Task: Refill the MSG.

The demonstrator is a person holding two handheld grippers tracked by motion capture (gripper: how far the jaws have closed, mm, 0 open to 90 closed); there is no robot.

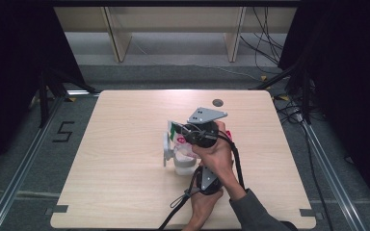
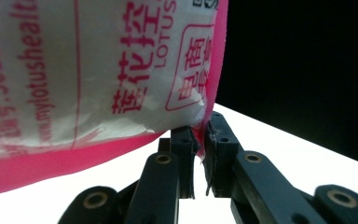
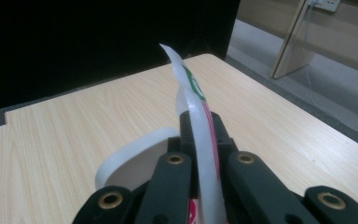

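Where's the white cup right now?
In the high view the white cup stands near the middle of the table, just left of the person's hands and under the pink-and-white packet that both grippers hold.

The white and pink printed plastic packet (image 2: pixel 98 70) looks thin, glossy and slightly crinkled, its corner torn rough. The pale wood-grain table (image 1: pixel 125 192) is smooth and matt. The black plastic gripper jaws have brass-coloured metal pins.
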